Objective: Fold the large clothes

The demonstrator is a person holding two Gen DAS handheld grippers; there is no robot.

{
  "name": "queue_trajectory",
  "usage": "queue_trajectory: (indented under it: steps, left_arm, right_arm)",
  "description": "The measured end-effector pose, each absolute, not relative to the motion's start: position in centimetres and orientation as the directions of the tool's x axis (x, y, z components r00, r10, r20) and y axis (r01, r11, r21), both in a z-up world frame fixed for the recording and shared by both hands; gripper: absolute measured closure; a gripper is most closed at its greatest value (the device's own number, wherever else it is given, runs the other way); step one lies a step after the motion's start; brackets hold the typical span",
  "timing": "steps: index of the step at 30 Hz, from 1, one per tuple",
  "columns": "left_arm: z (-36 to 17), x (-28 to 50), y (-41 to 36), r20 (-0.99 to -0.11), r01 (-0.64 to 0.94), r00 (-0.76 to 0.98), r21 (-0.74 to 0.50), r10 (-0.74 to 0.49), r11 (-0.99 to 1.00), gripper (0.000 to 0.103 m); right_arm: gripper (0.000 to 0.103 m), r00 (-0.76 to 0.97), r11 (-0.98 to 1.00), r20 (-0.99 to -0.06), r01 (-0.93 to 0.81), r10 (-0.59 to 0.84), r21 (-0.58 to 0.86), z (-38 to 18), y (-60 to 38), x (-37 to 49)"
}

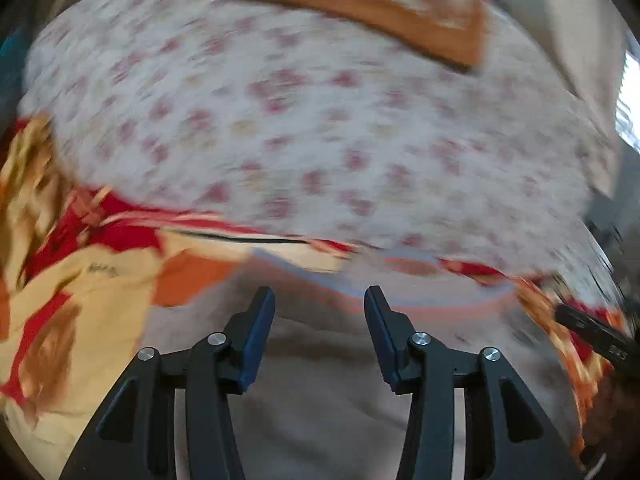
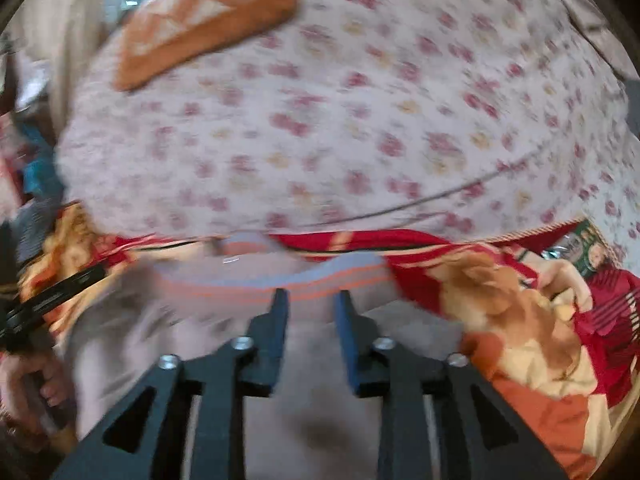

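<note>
A pale beige garment (image 1: 320,380) with a grey band and orange stripes (image 1: 400,304) lies on a red, yellow and orange patterned blanket (image 1: 80,300). My left gripper (image 1: 319,300) is open and empty just above the garment, near its striped edge. In the right wrist view the same garment (image 2: 312,420) lies under my right gripper (image 2: 311,300), which is open and empty, its tips near the striped band (image 2: 260,284). Both views are blurred by motion.
A bed with a white floral sheet (image 1: 320,128) stretches beyond the blanket. An orange quilted pillow (image 1: 380,8) lies at its far side, also in the right wrist view (image 2: 208,20). The other gripper shows at each view's edge (image 1: 592,332) (image 2: 48,292).
</note>
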State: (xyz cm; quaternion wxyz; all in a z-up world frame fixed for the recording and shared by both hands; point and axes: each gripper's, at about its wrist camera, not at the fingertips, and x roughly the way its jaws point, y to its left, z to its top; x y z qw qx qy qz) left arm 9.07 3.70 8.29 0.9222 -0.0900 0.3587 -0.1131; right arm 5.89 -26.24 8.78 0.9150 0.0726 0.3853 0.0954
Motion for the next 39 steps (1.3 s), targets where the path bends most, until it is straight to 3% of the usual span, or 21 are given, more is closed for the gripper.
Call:
queue_trajectory:
  steps: [2, 5, 7, 11, 15, 20, 22, 26, 33, 36, 39]
  left_arm:
    - [7.0, 8.8, 1.3, -0.692, 0.210, 0.656, -0.216, -0.301, 0.954, 0.062]
    - [2.3, 9.8, -1.2, -0.840, 0.216, 0.508, -0.091, -0.191, 0.972, 0.061]
    - [1.8, 9.9, -1.7, -0.828, 0.208, 0.536, -0.061, -0.166, 0.976, 0.056]
    - [1.6, 10.0, -1.5, -0.828, 0.196, 0.531, -0.087, -0.180, 0.977, 0.052]
    - [1.4, 9.8, -1.8, -0.822, 0.206, 0.545, -0.058, -0.163, 0.977, 0.050]
    - [1.1, 9.7, -1.7, -0.815, 0.214, 0.557, -0.044, -0.158, 0.976, 0.048]
    - [1.0, 9.6, -1.6, -0.813, 0.216, 0.561, -0.039, -0.156, 0.976, 0.047]
    - [1.0, 9.6, -1.5, -0.810, 0.222, 0.564, -0.035, -0.158, 0.974, 0.047]
    - [1.0, 9.7, -1.4, -0.810, 0.229, 0.563, -0.037, -0.163, 0.973, 0.046]
    - [1.0, 9.7, -1.5, -0.810, 0.228, 0.564, -0.036, -0.163, 0.973, 0.045]
    - [1.0, 9.7, -1.4, -0.809, 0.227, 0.564, -0.037, -0.163, 0.973, 0.045]
  right_arm:
    - [0.068, 0.665, 0.975, -0.713, -0.145, 0.223, 0.169, 8.1, -24.7, 5.1]
    - [0.068, 0.563, 0.987, -0.812, -0.139, 0.150, 0.085, 4.4, -23.1, 5.9]
    - [0.067, 0.508, 0.990, -0.853, -0.120, 0.120, 0.068, 1.7, -23.2, 6.7]
    - [0.066, 0.542, 0.991, -0.831, -0.116, 0.125, 0.073, 2.6, -23.1, 5.9]
    - [0.066, 0.630, 0.984, -0.757, -0.115, 0.176, 0.133, 6.2, -23.0, 2.3]
    - [0.057, 0.708, 0.974, -0.671, -0.195, 0.220, 0.114, 9.0, -20.4, -3.0]
    - [0.056, 0.683, 0.971, -0.696, -0.219, 0.221, 0.093, 8.4, -19.1, -3.8]
    - [0.055, 0.521, 0.973, -0.840, -0.229, 0.155, 0.038, 3.2, -17.6, -1.8]
    - [0.054, 0.523, 0.974, -0.839, -0.225, 0.152, 0.037, 3.6, -17.8, -1.4]
    - [0.053, 0.647, 0.971, -0.748, -0.237, 0.147, -0.014, 6.1, -17.1, -3.4]
    - [0.044, 0.663, 0.946, -0.713, -0.325, 0.226, -0.003, 6.8, -15.5, -4.2]
